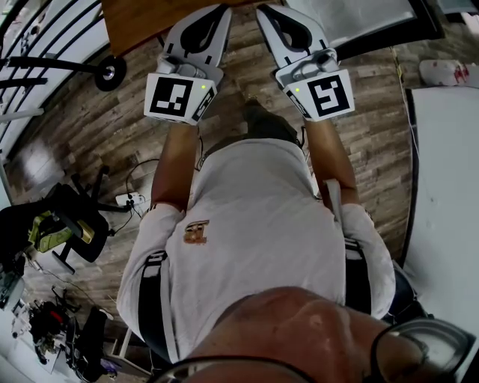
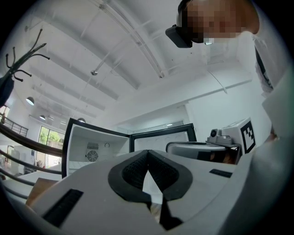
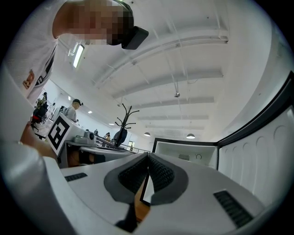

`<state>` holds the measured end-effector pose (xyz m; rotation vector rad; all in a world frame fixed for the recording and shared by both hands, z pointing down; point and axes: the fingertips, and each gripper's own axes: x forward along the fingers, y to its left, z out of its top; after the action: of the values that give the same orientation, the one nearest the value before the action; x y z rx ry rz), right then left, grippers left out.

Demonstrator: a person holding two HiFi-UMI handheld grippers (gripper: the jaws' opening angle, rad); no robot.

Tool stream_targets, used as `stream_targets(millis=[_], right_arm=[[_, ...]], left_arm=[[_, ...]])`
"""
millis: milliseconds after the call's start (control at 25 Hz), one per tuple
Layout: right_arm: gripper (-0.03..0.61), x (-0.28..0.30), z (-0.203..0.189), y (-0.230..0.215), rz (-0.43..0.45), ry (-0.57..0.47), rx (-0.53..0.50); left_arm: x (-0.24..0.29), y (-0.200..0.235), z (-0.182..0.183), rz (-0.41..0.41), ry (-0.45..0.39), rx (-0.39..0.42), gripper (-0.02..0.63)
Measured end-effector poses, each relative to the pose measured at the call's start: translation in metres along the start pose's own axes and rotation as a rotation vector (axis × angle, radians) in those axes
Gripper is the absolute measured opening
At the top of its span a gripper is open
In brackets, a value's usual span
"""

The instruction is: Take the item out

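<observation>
A small fridge stands open ahead of me, its black-framed white inside [image 2: 94, 149] with a round fan vent showing in the left gripper view and its back wall [image 3: 183, 158] in the right gripper view. No item shows inside it from here. Both grippers are held close together in front of my chest. The left gripper [image 1: 218, 10] [image 2: 148, 152] is shut with its black pads touching and nothing between them. The right gripper [image 1: 263, 10] [image 3: 148, 155] is also shut and empty. The fridge's door [image 3: 262, 151] stands to the right of the right gripper.
A wooden tabletop [image 1: 142, 19] lies just beyond the grippers, with a white, black-framed panel [image 1: 367, 19] beside it. A black chair [image 1: 75, 217] and a power strip [image 1: 131, 200] are on the plank floor at left. A white table [image 1: 449, 187] runs along the right. A coat rack [image 3: 123, 121] stands far off.
</observation>
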<state>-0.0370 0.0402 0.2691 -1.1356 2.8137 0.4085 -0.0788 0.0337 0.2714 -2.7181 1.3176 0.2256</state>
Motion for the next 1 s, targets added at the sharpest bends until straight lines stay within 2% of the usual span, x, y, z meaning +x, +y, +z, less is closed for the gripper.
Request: stream_targets(millis=[520, 1000], right_arm=[[0.034, 0.073, -0.020, -0.083, -0.010, -0.095, -0.023], [0.034, 0.125, -0.045, -0.155, 0.015, -0.101, -0.026]], left_arm=[[0.087, 0.065, -0.026, 0.030, 0.016, 0.025, 0.018], [0.171, 0.109, -0.051, 0.065, 0.044, 0.017, 0.018]])
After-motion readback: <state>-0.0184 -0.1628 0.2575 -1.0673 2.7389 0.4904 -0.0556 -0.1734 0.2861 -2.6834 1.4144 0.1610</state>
